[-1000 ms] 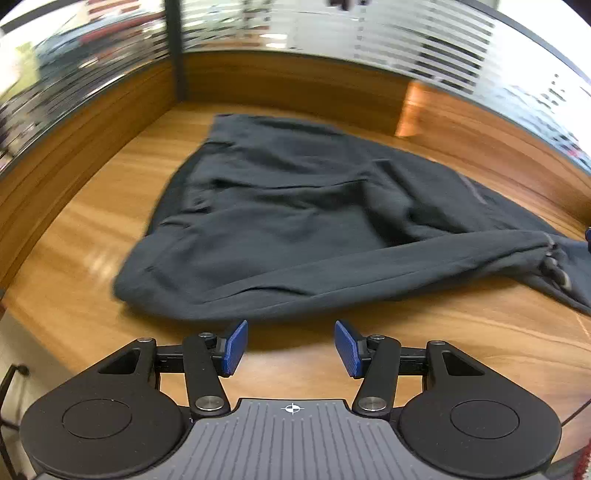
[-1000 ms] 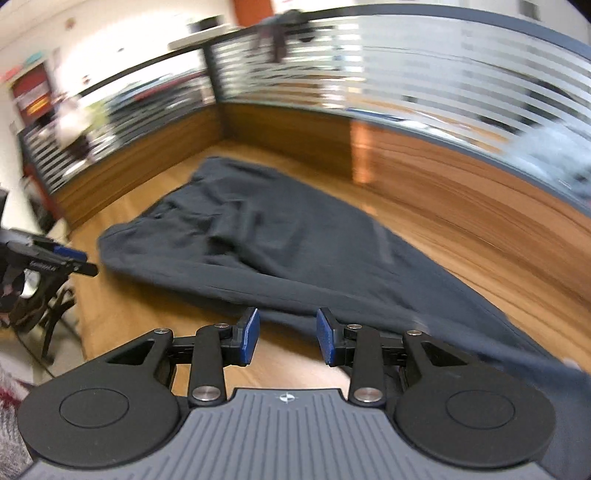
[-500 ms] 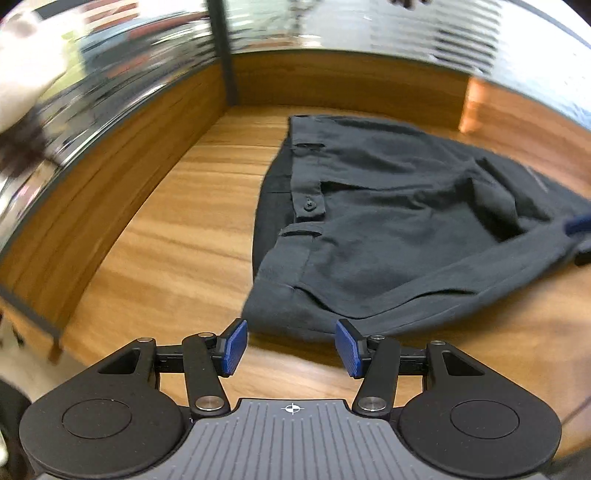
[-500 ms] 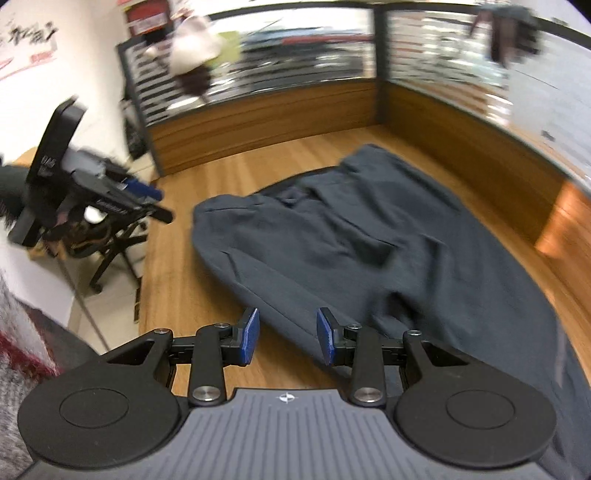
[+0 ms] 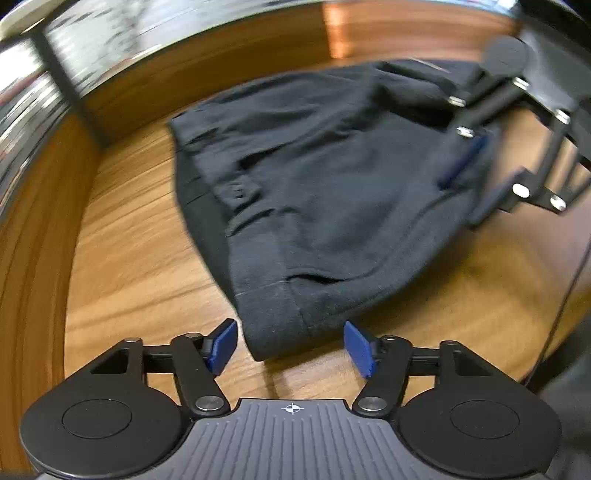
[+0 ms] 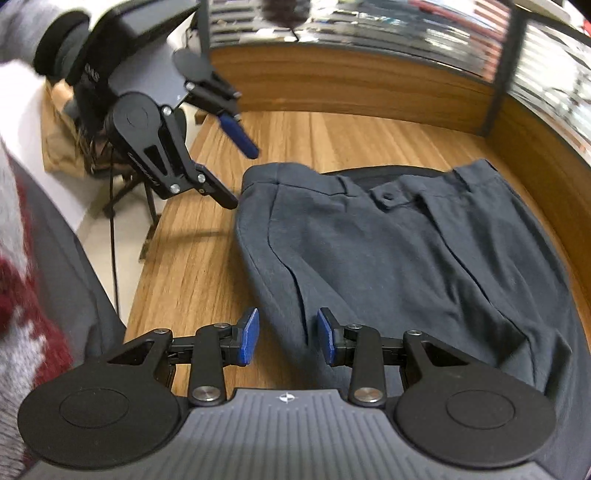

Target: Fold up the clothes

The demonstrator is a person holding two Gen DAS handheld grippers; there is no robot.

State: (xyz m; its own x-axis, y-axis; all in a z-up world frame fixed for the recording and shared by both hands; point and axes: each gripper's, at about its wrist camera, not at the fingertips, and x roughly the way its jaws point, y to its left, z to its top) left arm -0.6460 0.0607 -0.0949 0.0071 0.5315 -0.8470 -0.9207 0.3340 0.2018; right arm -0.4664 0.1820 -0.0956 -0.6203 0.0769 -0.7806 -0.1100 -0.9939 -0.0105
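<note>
Dark grey trousers (image 5: 332, 192) looked soft, limp — best pinched at the waistband corner (image 5: 273, 325) between the left tool (image 5: 291, 347)'s opening, unclamped pads; right tool (image 6: 286, 336) spread, empty.

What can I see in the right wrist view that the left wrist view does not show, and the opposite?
Only the right wrist view shows the person's red and white sleeve and the chair beyond the table edge. Only the left wrist view shows the orange patch of light on the wooden wall. Both show the dark trousers with the button on the wooden table, and each shows the other claw: left claw, its jaws opening, and right claw.
</note>
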